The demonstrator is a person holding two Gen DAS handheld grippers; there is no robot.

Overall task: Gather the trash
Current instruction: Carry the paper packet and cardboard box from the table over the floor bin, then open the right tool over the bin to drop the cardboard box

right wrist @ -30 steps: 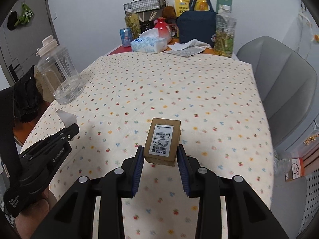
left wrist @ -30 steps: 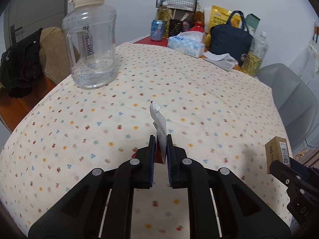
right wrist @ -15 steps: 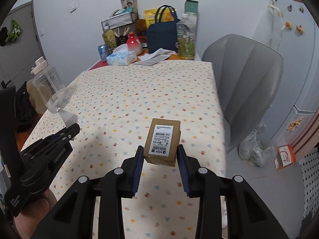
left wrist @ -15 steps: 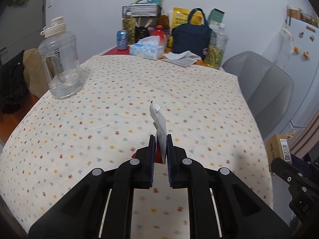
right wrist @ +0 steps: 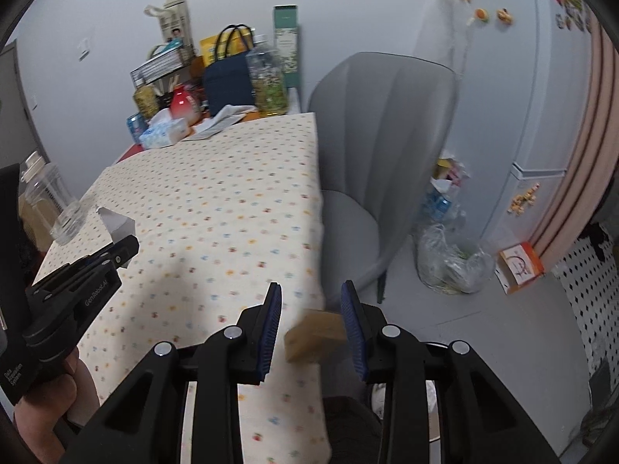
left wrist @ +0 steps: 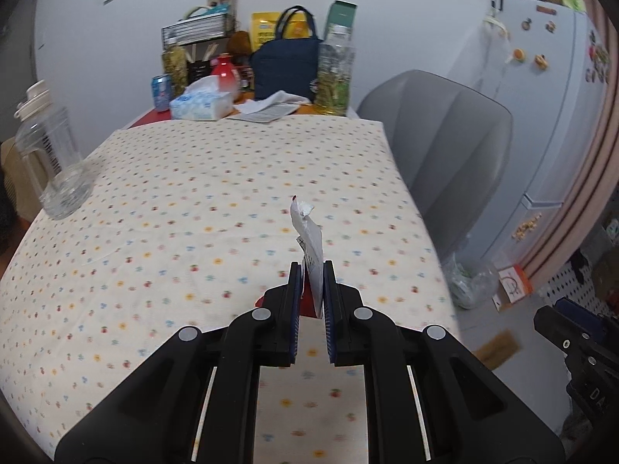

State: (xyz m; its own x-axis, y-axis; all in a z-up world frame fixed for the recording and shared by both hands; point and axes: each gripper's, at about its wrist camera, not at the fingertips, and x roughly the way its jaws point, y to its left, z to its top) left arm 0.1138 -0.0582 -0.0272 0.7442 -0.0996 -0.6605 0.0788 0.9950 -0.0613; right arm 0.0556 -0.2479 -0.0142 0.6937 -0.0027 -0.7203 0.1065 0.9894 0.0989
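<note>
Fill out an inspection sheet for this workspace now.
Surface: dotted tablecloth, bare across its middle.
Job's things: white paper scrap; cardboard box, blurred, low between the right pads near the table's edge.
Clutter: water jug, tissue box, navy bag, bottles at the far end.
Grippers: left gripper shut on the paper scrap; right gripper open, with a gap beside the box.
Cables: nothing seen.
Surroundings: grey chair, clear trash bag on the floor, fridge.
</note>
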